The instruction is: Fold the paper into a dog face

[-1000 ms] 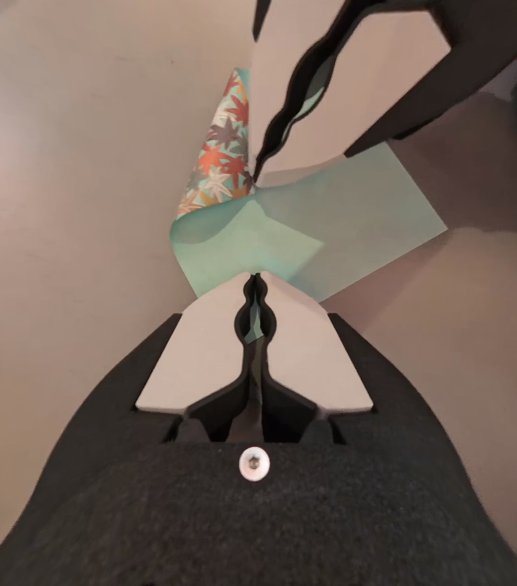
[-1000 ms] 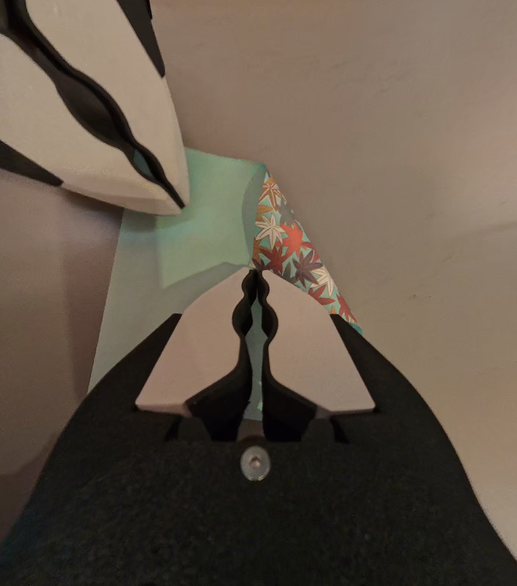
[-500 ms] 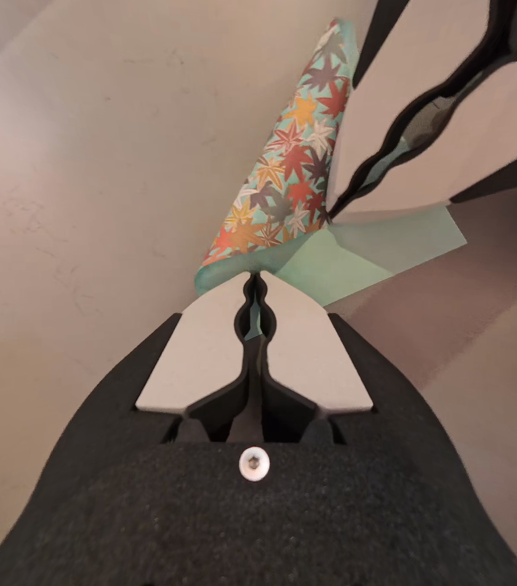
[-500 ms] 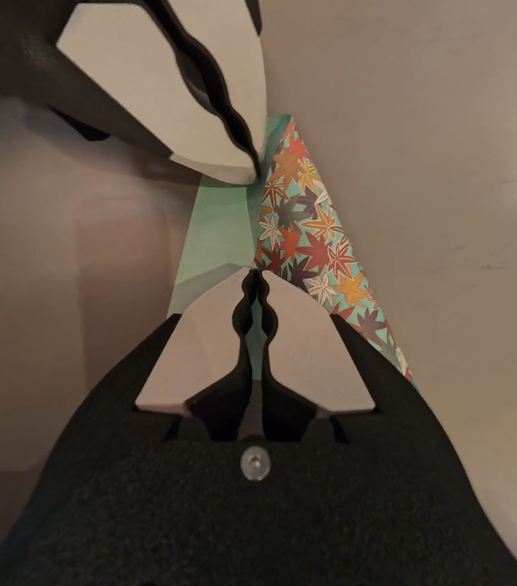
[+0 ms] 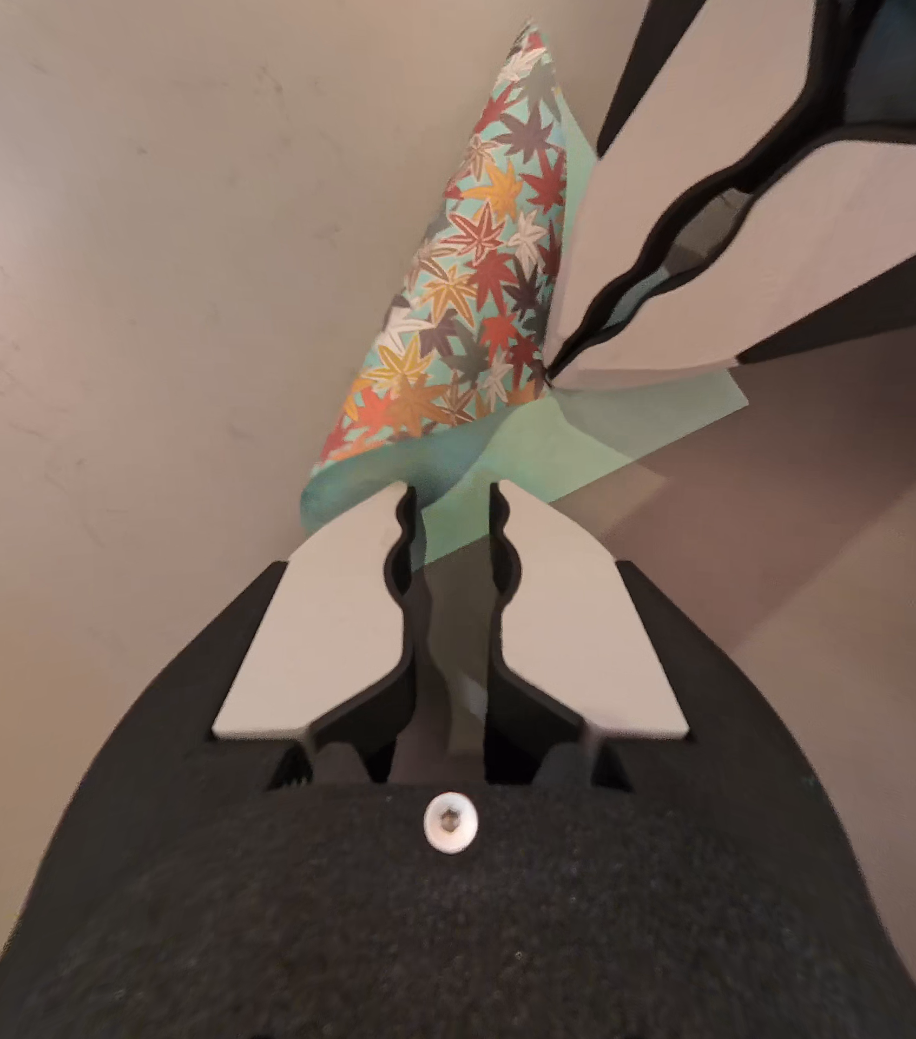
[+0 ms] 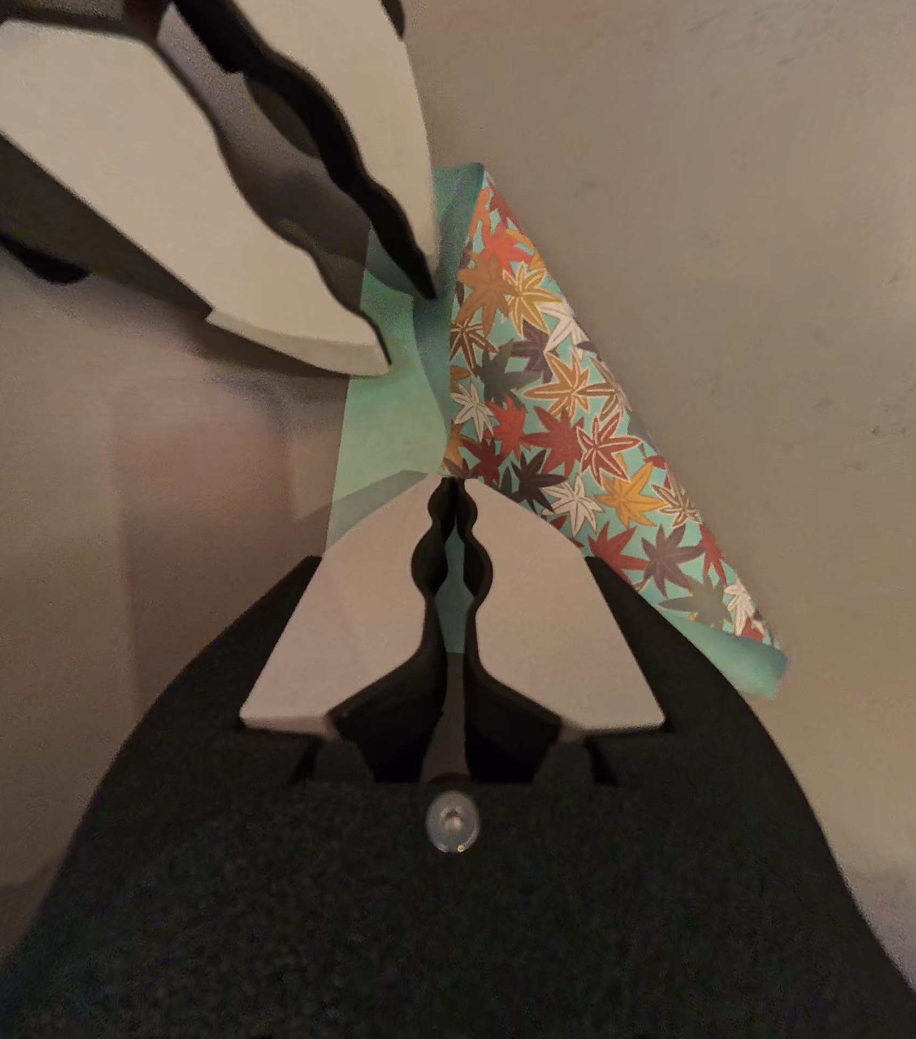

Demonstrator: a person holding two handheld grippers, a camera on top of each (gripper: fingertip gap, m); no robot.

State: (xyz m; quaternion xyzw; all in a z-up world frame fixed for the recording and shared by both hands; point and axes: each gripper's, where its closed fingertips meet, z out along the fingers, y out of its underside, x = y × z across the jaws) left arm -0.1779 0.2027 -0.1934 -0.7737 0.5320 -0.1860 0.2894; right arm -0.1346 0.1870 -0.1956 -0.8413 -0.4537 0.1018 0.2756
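The paper is mint on one side [image 5: 556, 444] and has coloured leaves on the other [image 5: 478, 281]. It is partly folded, and the leaf-patterned flap stands up off the table. My left gripper [image 5: 451, 489] is open, with a mint corner lying loose between its jaws. My right gripper [image 6: 452, 483] is shut on the paper's edge where the mint side [image 6: 388, 416] meets the patterned flap [image 6: 545, 416]. The right gripper also shows at the upper right of the left wrist view [image 5: 551, 374]. The left gripper shows open at the upper left of the right wrist view [image 6: 409, 326].
The paper lies on a plain beige table [image 5: 135, 337], which also shows in the right wrist view [image 6: 753, 281]. Both grippers cast dark shadows on it to one side. Nothing else is in view. Across from one pair of fingers to the other is roughly 5 centimeters.
My left gripper has opened and let go of the paper corner. The patterned flap has swung further up and over. The right gripper stays shut on the paper.
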